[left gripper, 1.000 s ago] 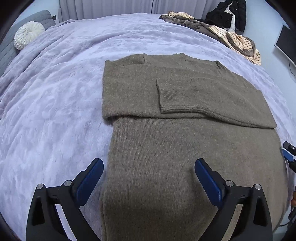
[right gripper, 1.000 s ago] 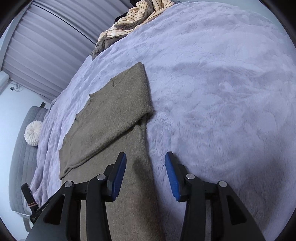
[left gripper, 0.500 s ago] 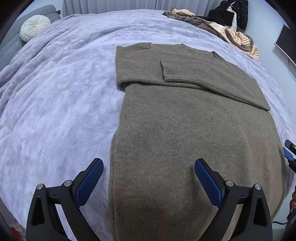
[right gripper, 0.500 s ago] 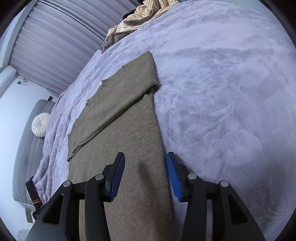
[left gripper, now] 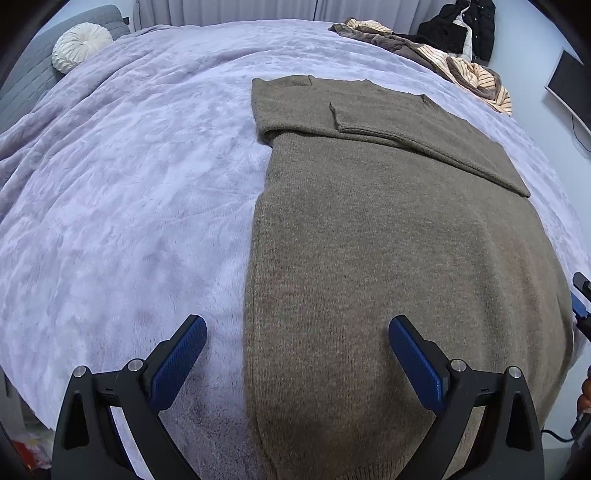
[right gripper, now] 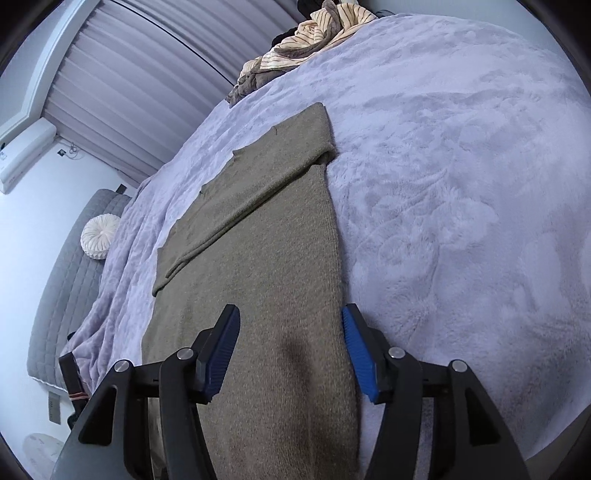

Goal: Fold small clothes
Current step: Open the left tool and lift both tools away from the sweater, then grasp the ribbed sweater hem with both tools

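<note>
An olive-brown knit sweater [left gripper: 388, 240] lies flat on the lilac plush bed cover [left gripper: 129, 184], both sleeves folded across its chest. My left gripper [left gripper: 295, 354] is open and empty, hovering over the sweater's near left hem corner. In the right wrist view the sweater [right gripper: 266, 258] runs away from me. My right gripper [right gripper: 291, 347] is open and empty, straddling the sweater's right side edge near the hem. The right gripper's tip also shows in the left wrist view [left gripper: 581, 302] at the far right edge.
A heap of striped and brown clothes [left gripper: 443, 59] lies at the far right of the bed, also in the right wrist view [right gripper: 314, 33]. A round white cushion [left gripper: 81, 46] rests against the grey headboard [right gripper: 62, 280]. Curtains [right gripper: 147, 92] hang behind.
Both grippers have drawn back toward the sweater's hem, so more of its lower body shows. The right gripper's jaws have opened wider. The sweater has not moved.
</note>
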`<state>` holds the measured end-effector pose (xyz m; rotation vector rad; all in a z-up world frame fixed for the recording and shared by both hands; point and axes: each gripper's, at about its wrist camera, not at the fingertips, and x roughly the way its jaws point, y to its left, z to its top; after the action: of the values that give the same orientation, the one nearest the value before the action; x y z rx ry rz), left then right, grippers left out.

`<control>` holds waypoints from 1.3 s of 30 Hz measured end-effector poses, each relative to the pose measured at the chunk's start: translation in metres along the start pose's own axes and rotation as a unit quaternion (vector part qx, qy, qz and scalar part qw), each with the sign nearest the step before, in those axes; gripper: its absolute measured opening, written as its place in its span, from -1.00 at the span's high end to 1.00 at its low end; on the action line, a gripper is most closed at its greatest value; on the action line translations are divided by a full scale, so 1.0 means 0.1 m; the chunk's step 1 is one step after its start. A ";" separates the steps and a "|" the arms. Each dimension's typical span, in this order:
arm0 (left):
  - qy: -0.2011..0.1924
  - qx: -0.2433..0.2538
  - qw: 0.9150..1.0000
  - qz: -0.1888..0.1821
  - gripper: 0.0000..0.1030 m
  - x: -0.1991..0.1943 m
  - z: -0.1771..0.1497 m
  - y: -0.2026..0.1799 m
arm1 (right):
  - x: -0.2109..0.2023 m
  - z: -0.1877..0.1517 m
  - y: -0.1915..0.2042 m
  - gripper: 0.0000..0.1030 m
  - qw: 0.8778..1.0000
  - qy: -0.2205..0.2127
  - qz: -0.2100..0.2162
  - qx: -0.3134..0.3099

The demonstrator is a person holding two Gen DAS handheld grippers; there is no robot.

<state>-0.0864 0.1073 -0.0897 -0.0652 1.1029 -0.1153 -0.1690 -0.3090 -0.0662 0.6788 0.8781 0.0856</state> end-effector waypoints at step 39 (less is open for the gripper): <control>0.133 0.032 0.957 -0.254 -0.92 -0.13 -0.56 0.09 | -0.07 -0.74 -0.24 -0.19 0.977 0.172 0.126 -0.026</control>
<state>-0.1416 0.1179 -0.1048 -0.2827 1.3318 -0.6357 -0.2323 -0.2927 -0.1081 0.7360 1.1140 0.4628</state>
